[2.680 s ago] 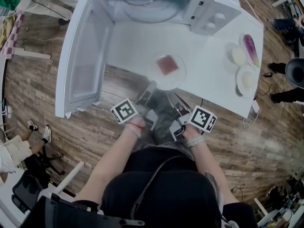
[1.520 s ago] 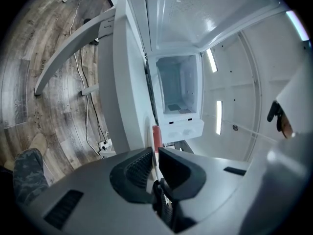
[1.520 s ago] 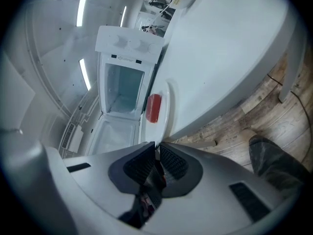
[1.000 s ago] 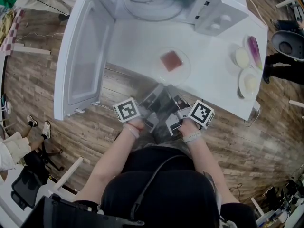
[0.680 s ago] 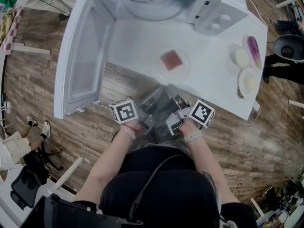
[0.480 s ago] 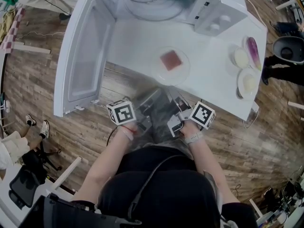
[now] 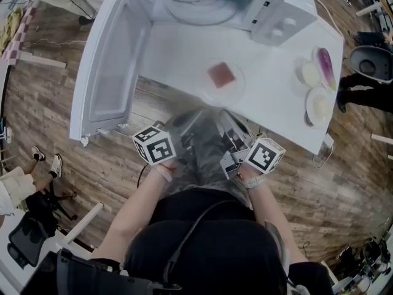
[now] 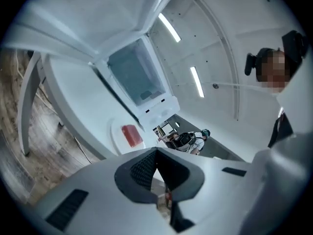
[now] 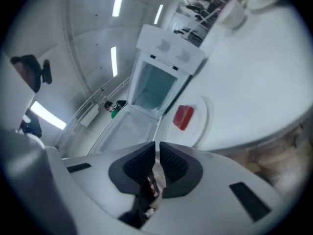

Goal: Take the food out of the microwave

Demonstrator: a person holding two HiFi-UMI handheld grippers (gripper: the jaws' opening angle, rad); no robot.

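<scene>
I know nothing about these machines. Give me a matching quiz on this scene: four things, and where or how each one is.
1 microwave door
2 red food
3 purple vegetable
4 left gripper

A shut, nothing held
B on a clear plate
C swung wide open
D at the right end of the table

Pairs: 1-C, 2-B, 3-D, 4-A

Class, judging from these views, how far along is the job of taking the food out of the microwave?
Done: the food sits on its plate on the table, outside the microwave, whose cavity shows no food. In hand: nothing; the left gripper has just closed on nothing, and the right gripper is slightly open and empty, both clear of the plate. Left: perhaps only shutting the open door.
</scene>
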